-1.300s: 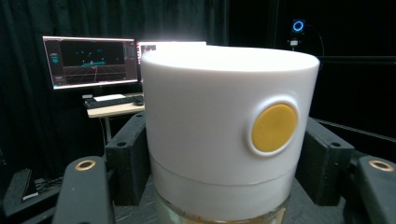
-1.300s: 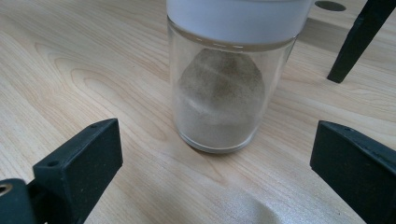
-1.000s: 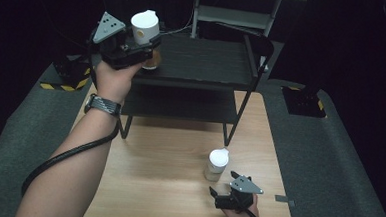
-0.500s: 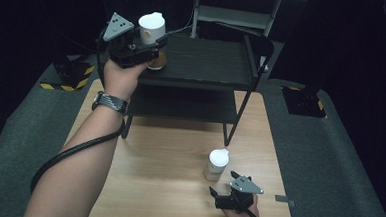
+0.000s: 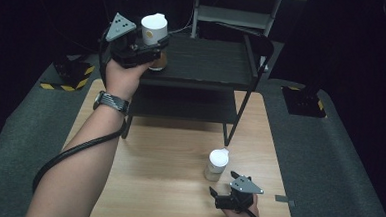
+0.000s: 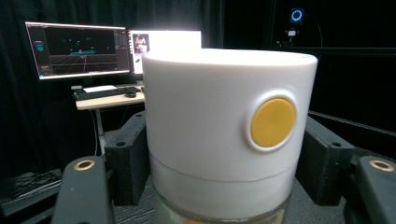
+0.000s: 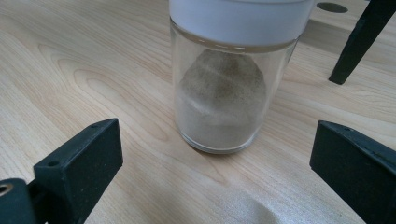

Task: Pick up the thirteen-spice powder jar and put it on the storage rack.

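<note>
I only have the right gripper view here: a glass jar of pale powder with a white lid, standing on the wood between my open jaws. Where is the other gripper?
Observer: The left gripper is up at the top tier of the black shelf rack, clamped on a second jar.
Operator: Gripped by the glass or the lid?
Observer: By the white lid; it has a round yellow button on its side.
Operator: Am I touching my jar?
Observer: No, the right gripper sits just short of the powder jar.

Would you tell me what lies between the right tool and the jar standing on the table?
Nothing: in the right gripper view, only bare wooden table separates the open right tool from the glass jar.
</note>
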Demonstrator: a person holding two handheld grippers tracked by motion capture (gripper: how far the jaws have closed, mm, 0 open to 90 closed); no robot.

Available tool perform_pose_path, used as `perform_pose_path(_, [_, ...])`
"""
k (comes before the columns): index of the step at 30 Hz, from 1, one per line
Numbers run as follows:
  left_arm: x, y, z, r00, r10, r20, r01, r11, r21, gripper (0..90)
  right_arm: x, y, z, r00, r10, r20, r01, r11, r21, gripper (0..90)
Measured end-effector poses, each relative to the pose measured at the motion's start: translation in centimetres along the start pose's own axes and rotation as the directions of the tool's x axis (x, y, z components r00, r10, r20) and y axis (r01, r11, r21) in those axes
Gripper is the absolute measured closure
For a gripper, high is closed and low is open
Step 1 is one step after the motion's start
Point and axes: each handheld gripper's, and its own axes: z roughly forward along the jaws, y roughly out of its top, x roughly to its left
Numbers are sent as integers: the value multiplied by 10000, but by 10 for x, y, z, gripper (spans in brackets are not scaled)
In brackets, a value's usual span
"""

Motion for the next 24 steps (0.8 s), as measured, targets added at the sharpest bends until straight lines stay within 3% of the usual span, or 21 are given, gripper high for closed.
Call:
perform_pose_path(14, [-2,3,-2,10000,-49,-49,49,10000,67,290,0,0,0,10000,57,27,-57,10000,6,19])
perform_pose_path(24, [-6,5,-9,9998,-11,-209,14,9999,147,167,2,0,0,9999,34,143,-35,10000,22,1])
